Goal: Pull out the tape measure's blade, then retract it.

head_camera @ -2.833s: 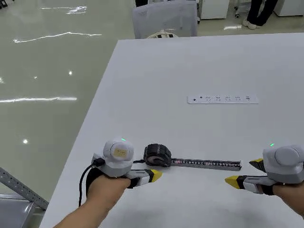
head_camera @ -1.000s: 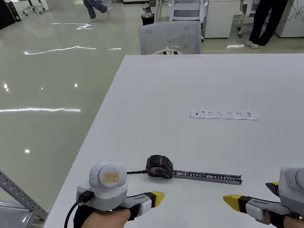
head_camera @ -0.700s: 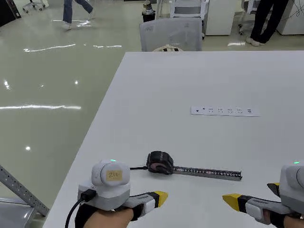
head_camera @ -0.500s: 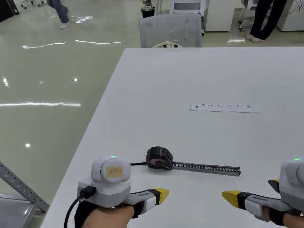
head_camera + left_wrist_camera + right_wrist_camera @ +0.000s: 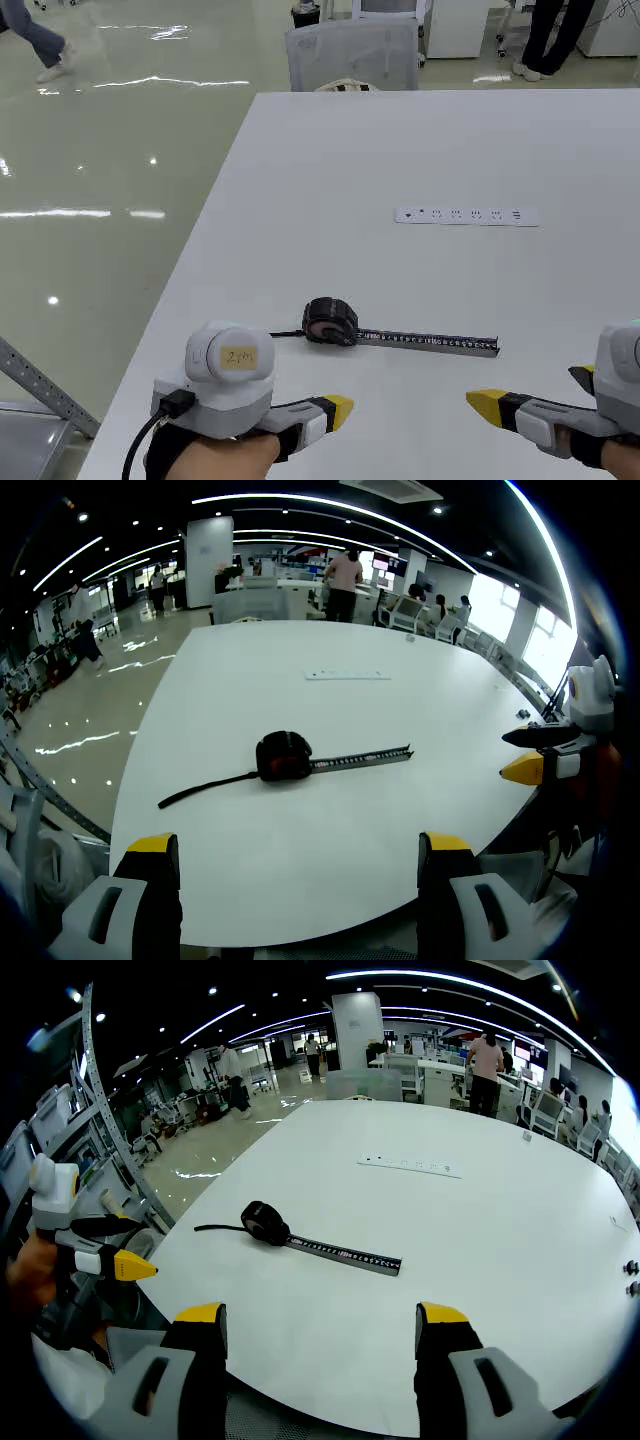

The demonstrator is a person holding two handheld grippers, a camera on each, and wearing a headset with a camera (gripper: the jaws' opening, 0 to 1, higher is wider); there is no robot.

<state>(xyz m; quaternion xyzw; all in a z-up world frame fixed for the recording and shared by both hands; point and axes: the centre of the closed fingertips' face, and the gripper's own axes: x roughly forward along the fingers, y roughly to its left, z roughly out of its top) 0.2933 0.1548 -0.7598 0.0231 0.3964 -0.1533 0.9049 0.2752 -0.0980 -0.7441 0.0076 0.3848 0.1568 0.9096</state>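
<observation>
Here left claw [image 5: 298, 846] and right claw [image 5: 320, 1312] gape near table [image 5: 300, 905] edge, off tape measure [image 5: 331, 321].

Open-plan office or lab hall. Ahead of the left gripper [image 5: 298, 846]: a broad white table [image 5: 300, 680], a grey chair [image 5: 352, 55] at its far edge, desks [image 5: 262, 586] beyond; glossy floor [image 5: 95, 695] to its left; light strips [image 5: 300, 500] overhead.

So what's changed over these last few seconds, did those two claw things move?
Both pulled back toward the person: the left gripper from beside the tape measure, the right gripper from the end of the blade. Both are open and hold nothing. The tape measure lies where it was, blade still out; the power strip hasn't moved.
</observation>
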